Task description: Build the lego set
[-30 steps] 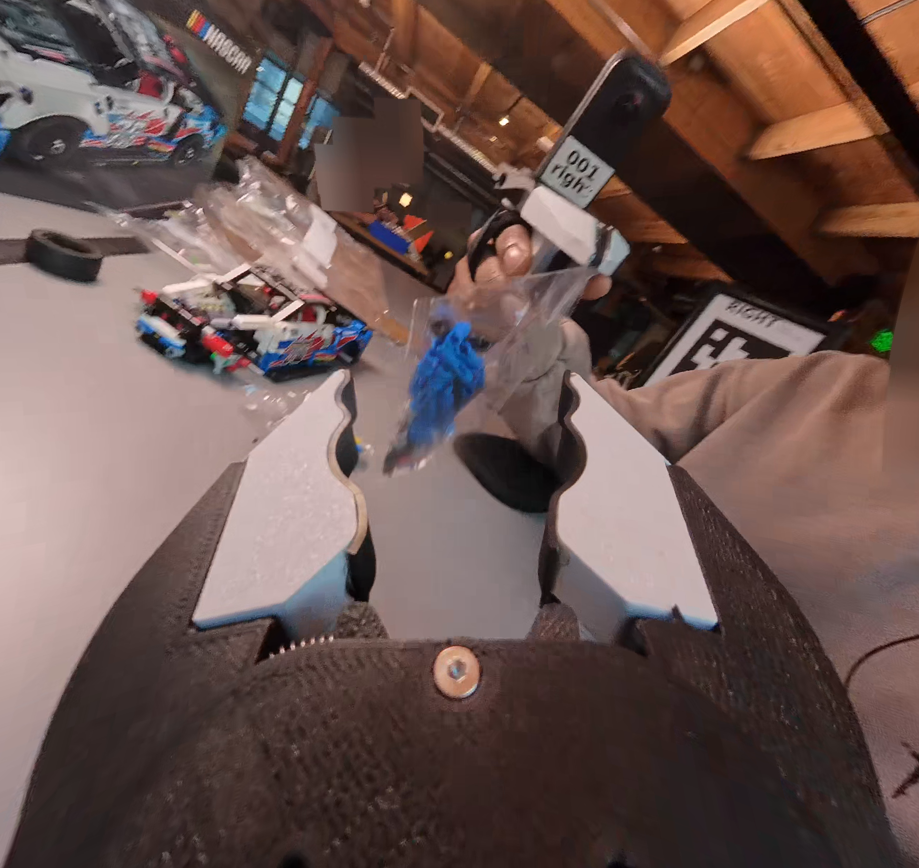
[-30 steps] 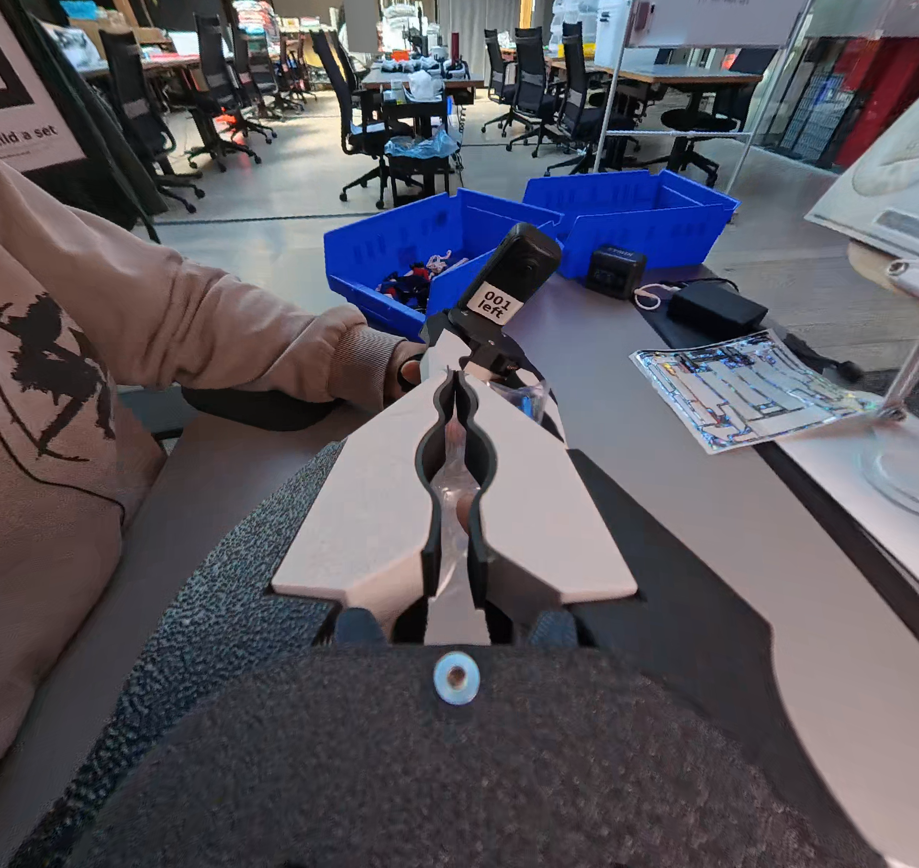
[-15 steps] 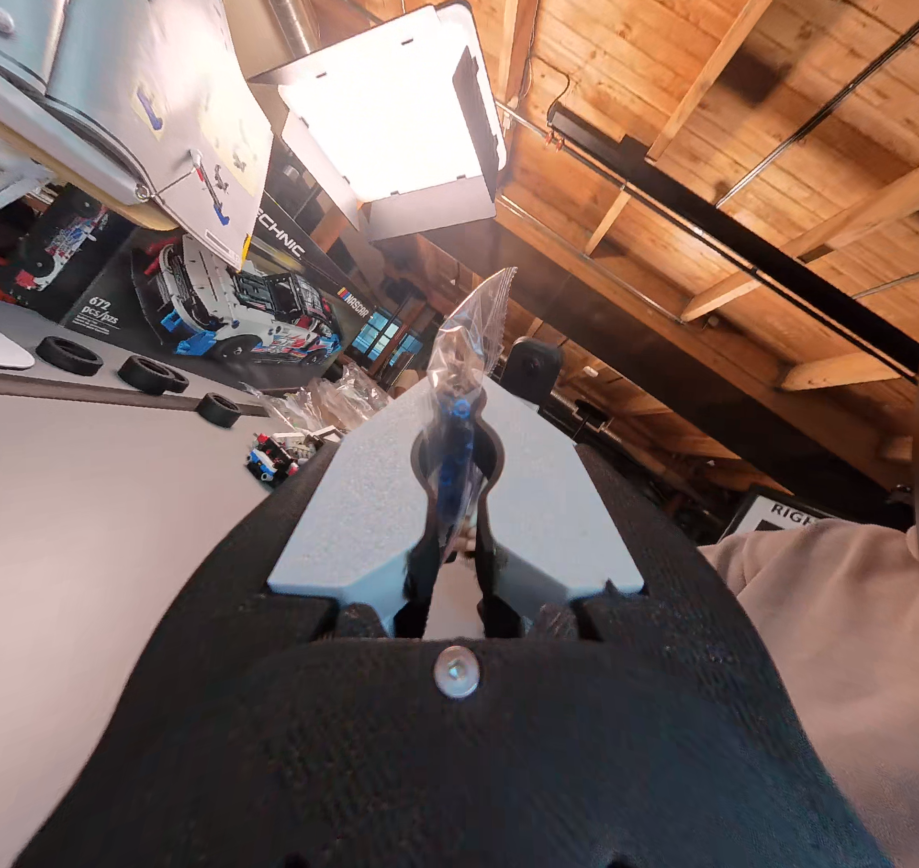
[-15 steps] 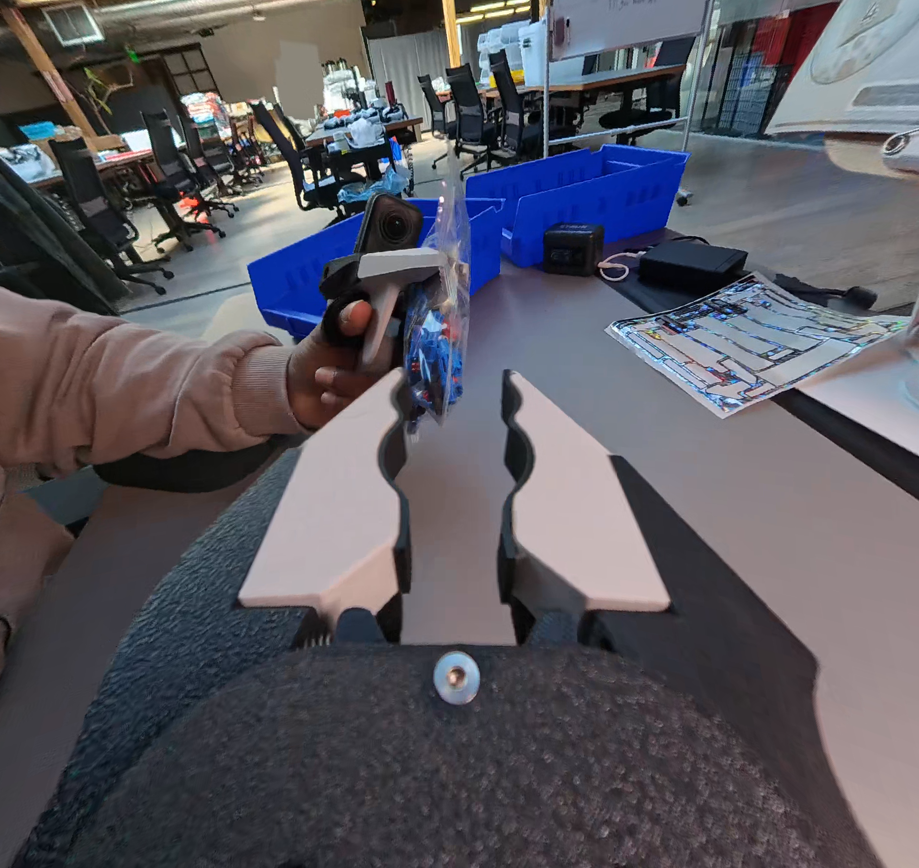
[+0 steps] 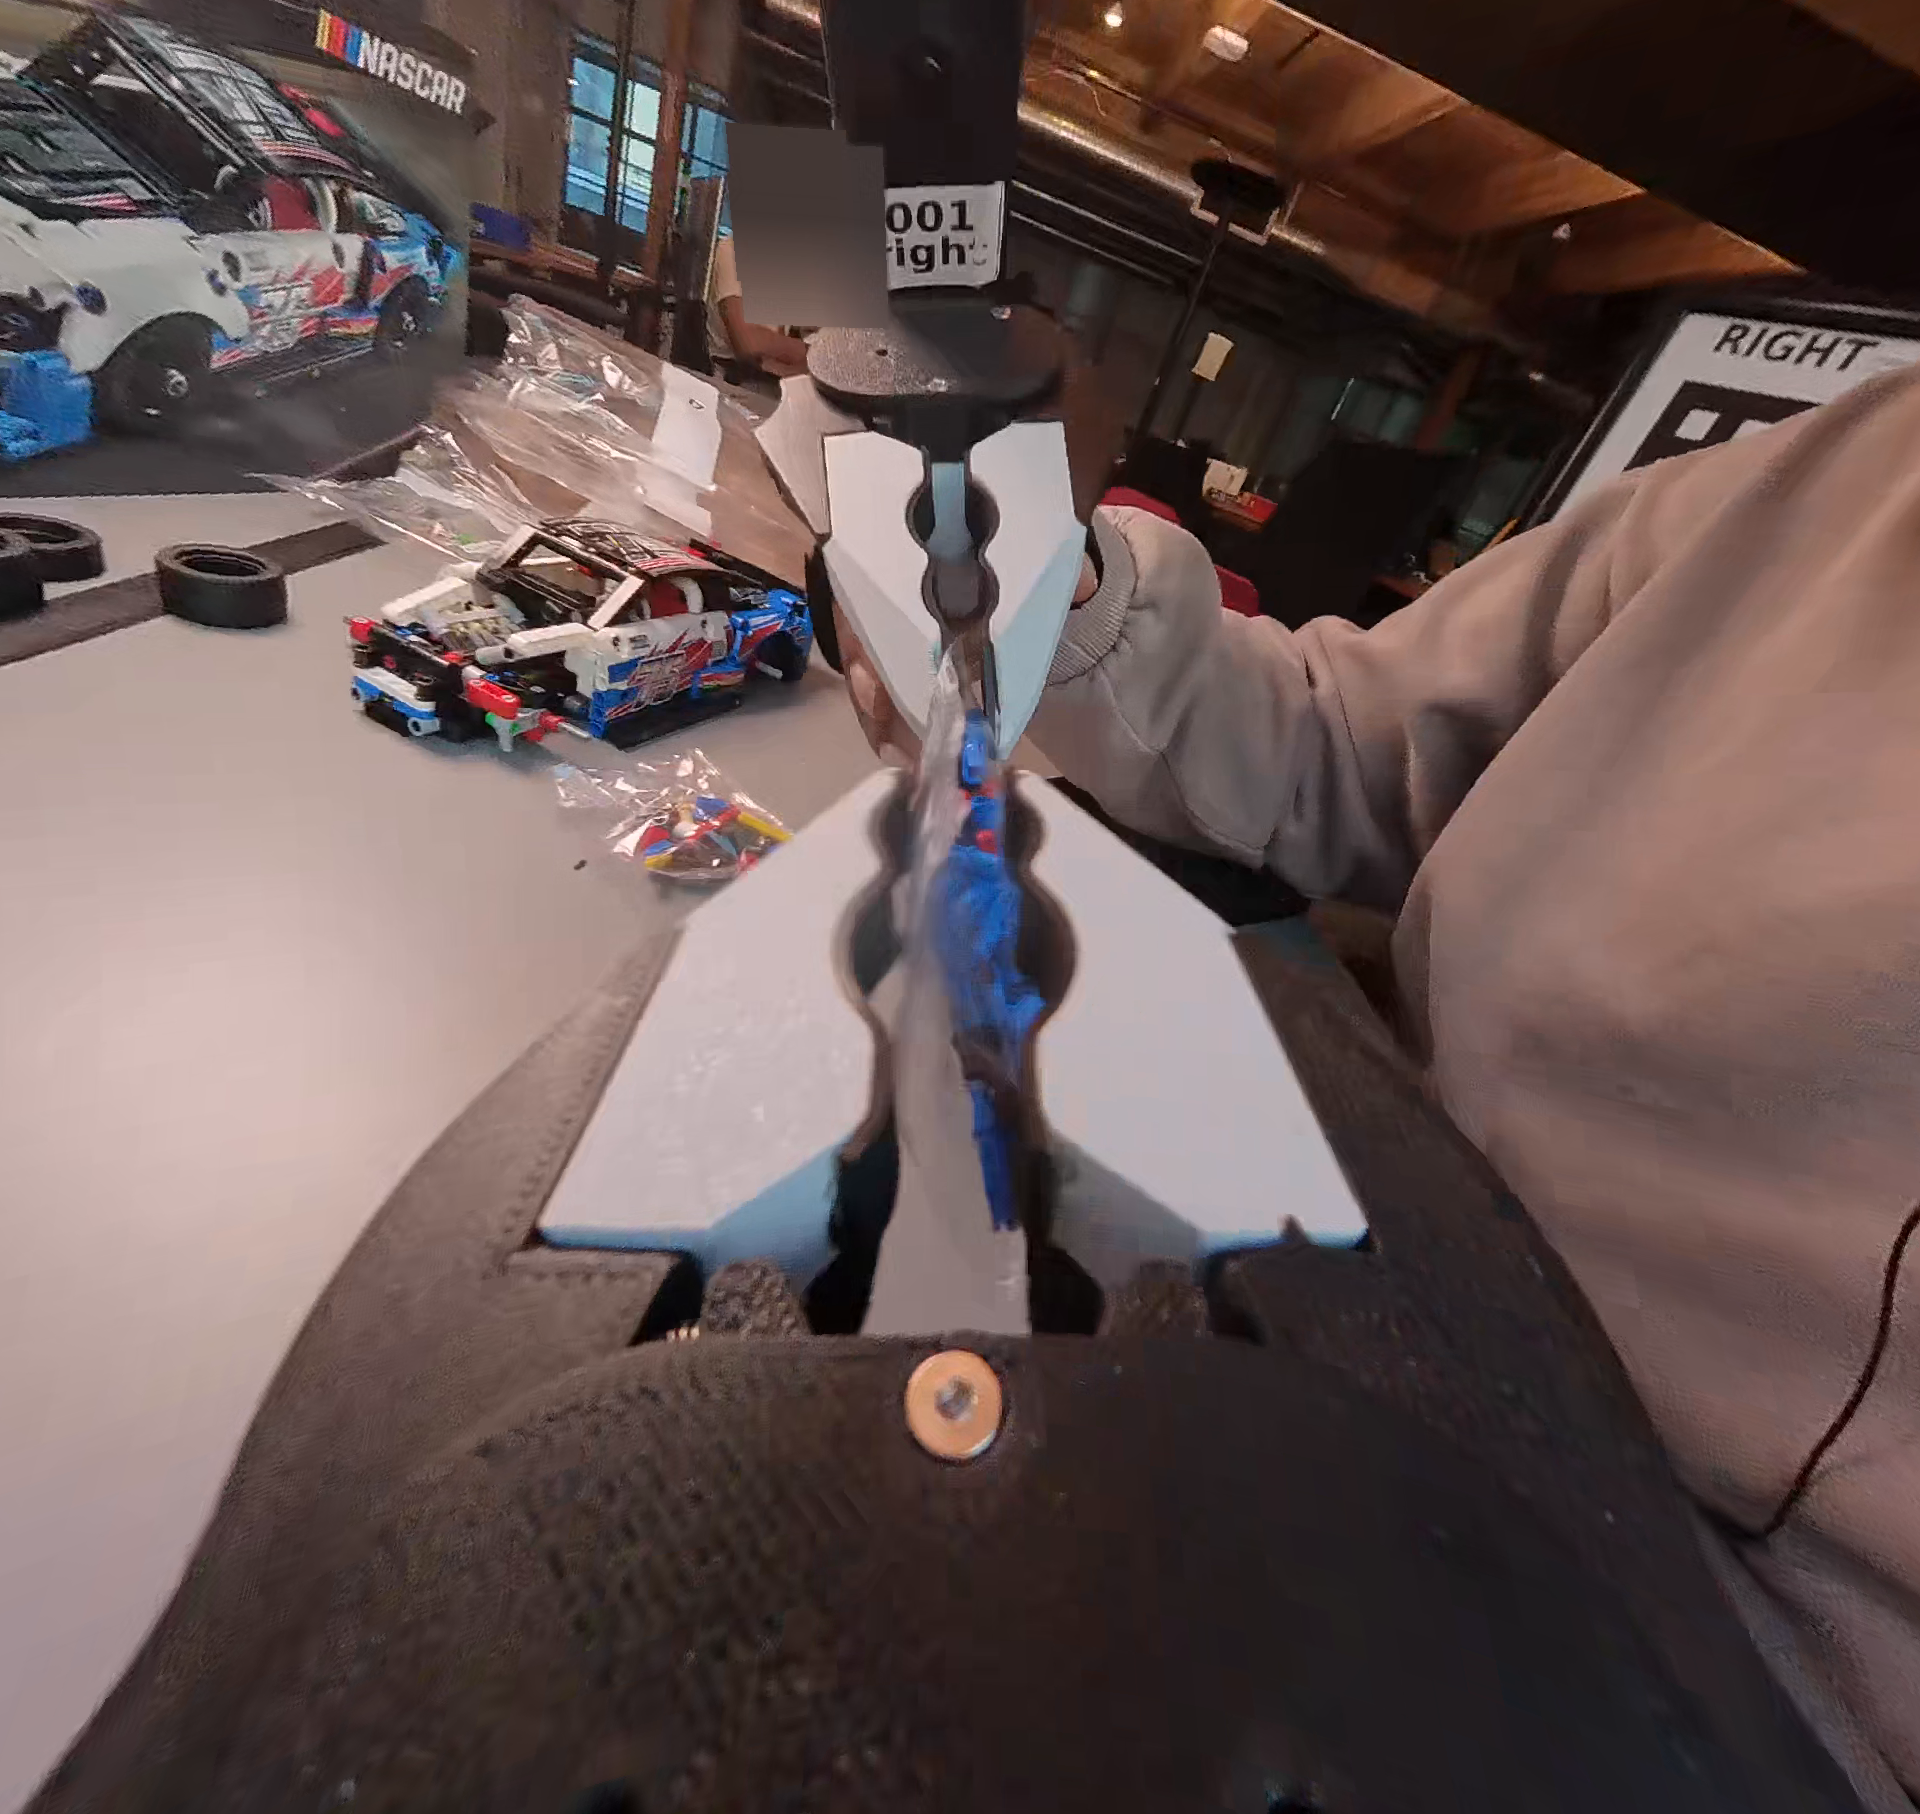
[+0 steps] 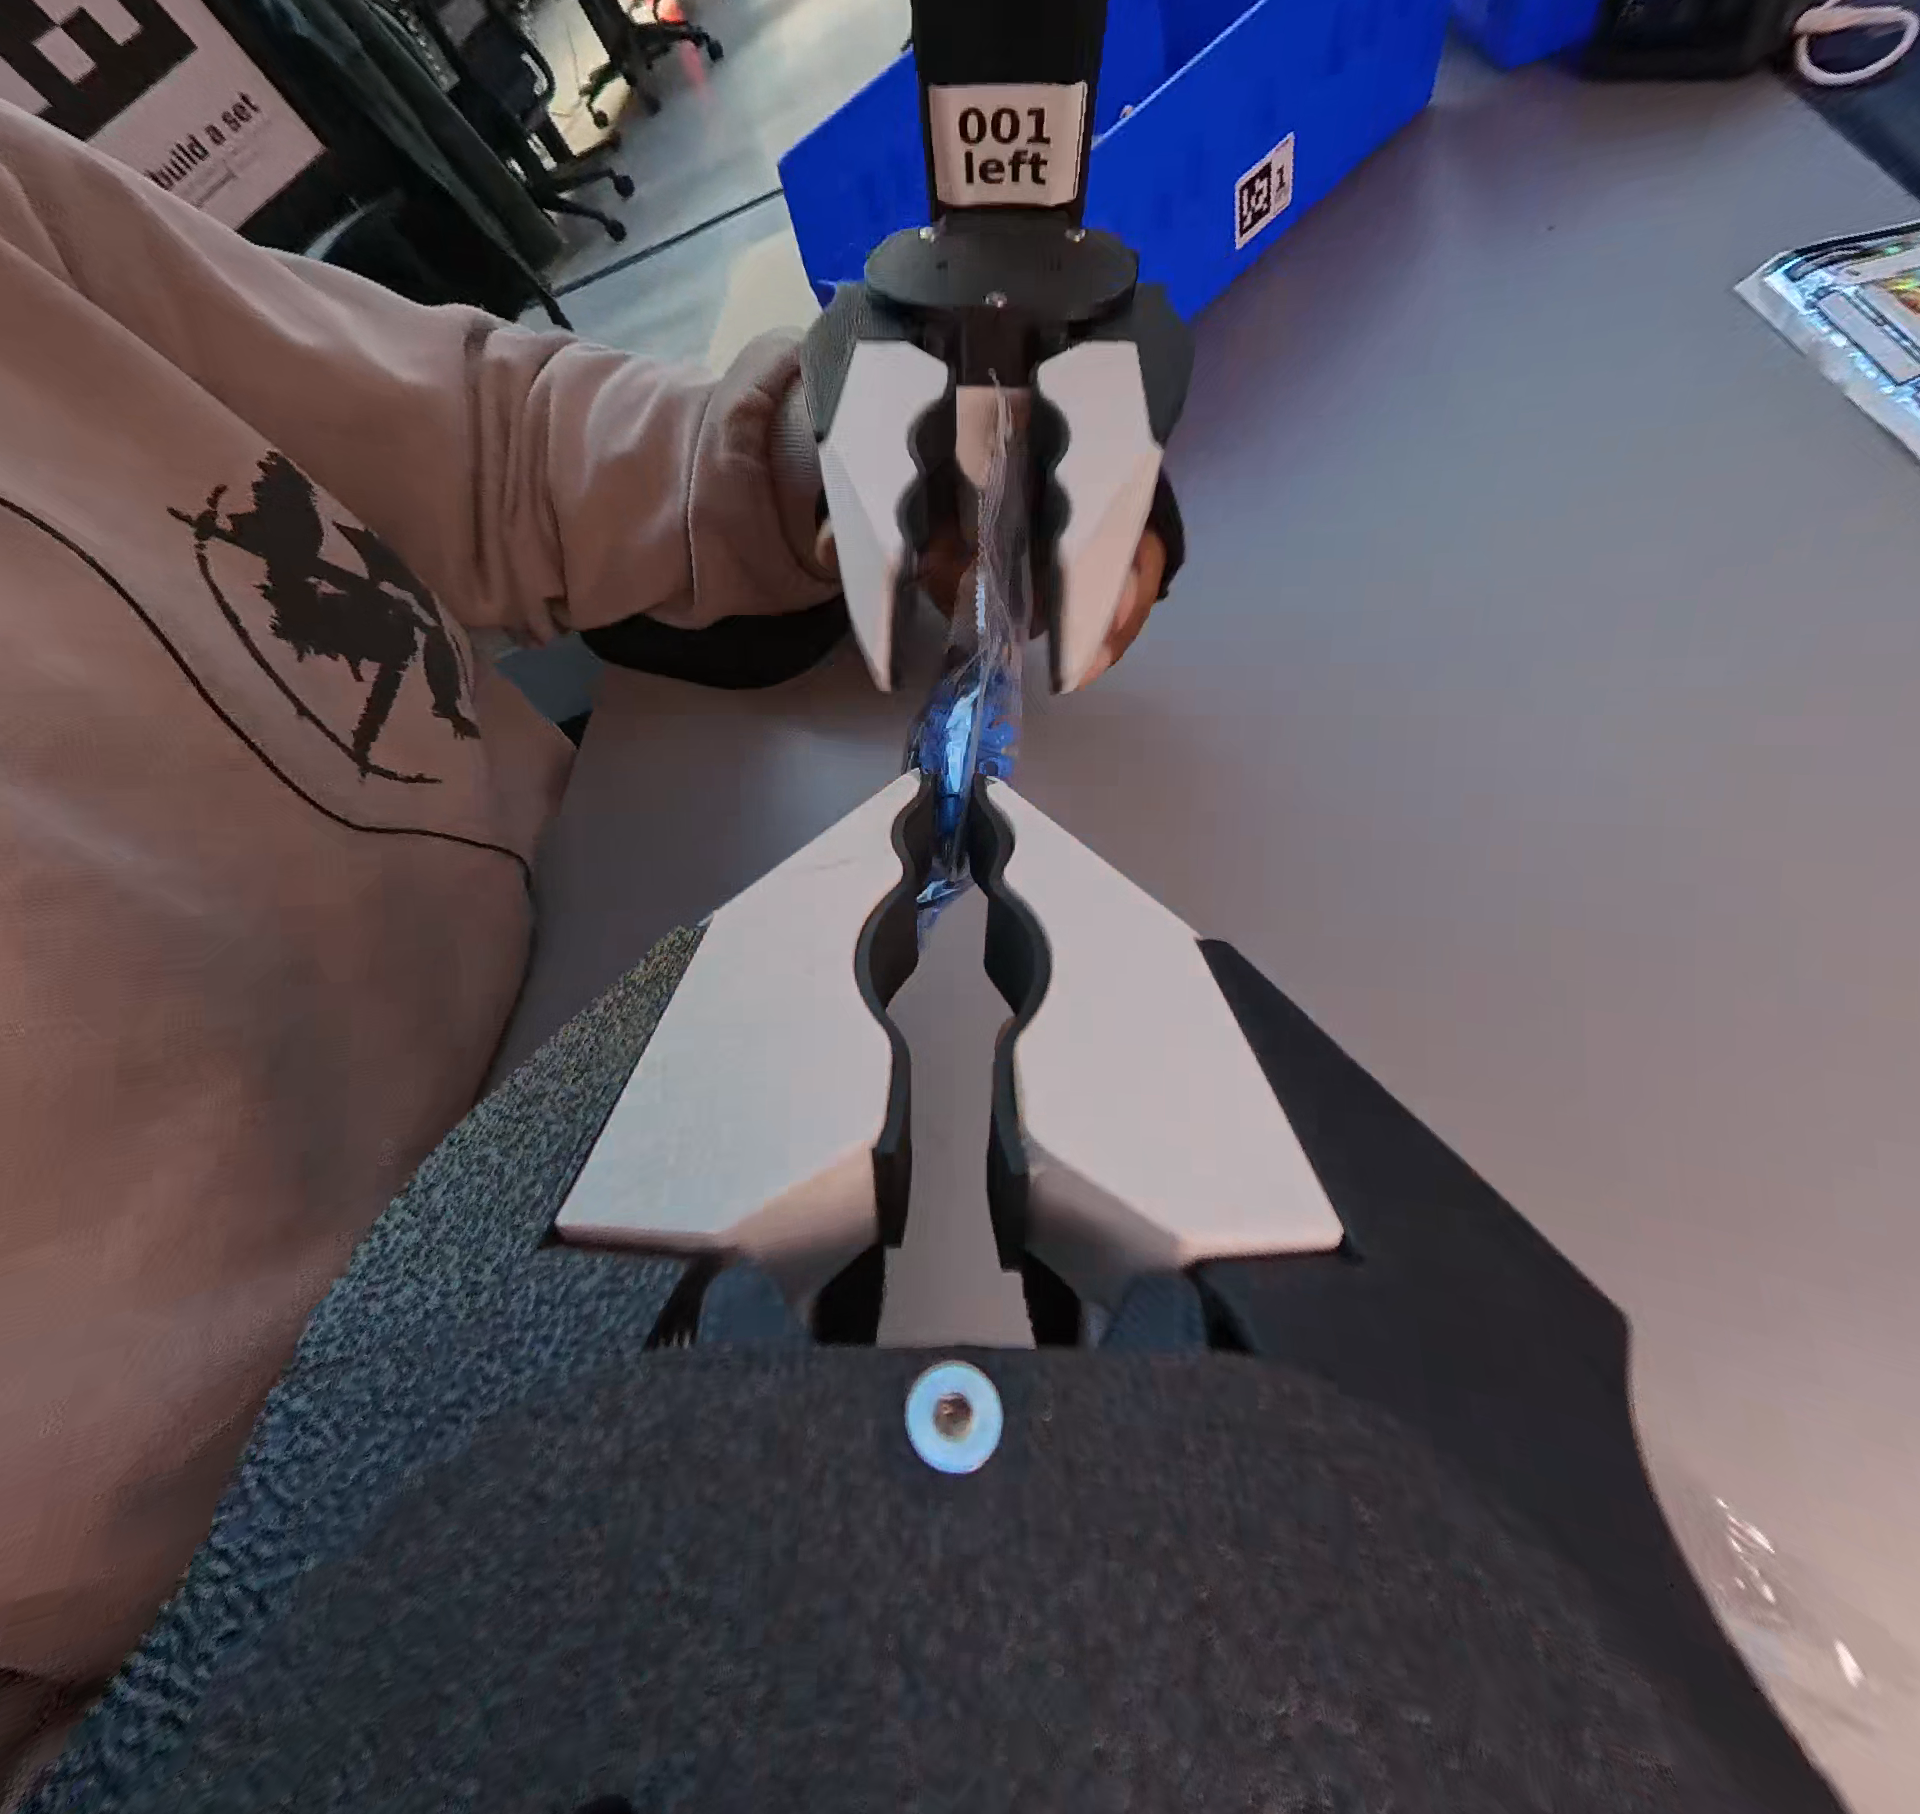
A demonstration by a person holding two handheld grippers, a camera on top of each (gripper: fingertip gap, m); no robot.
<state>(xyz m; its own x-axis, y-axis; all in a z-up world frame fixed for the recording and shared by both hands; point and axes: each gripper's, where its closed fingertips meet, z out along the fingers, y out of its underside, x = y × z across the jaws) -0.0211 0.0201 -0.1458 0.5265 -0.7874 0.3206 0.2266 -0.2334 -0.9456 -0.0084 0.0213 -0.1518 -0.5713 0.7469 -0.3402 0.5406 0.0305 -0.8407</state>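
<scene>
A small clear plastic bag of blue lego pieces [image 5: 982, 912] is held between both grippers above the grey table [image 5: 260, 933]. My left gripper [image 5: 956, 782] is shut on one end of the bag. My right gripper [image 6: 951, 793] is shut on the other end of the bag [image 6: 966, 725]. The two grippers face each other tip to tip; the right one shows in the left wrist view [image 5: 961, 725] and the left one in the right wrist view [image 6: 971, 678]. A partly built lego race car [image 5: 582, 632] stands on the table to the left.
A second small bag of mixed pieces [image 5: 691, 829] lies near the car. Black tyres [image 5: 218, 585], empty clear bags [image 5: 582, 434] and the set's box [image 5: 208, 237] are at the back left. Blue bins [image 6: 1195, 102] and a sticker sheet [image 6: 1860, 330] are to the right. The grippers are tip to tip, or close to it. Left tips and right tips are each some 30 cm from the partly built lego race car [image 5: 582, 632].
The left gripper has tilted down from pointing at the ceiling, bringing the bag low over the table. The right gripper, open half a second ago, has closed on the bag's other end.
</scene>
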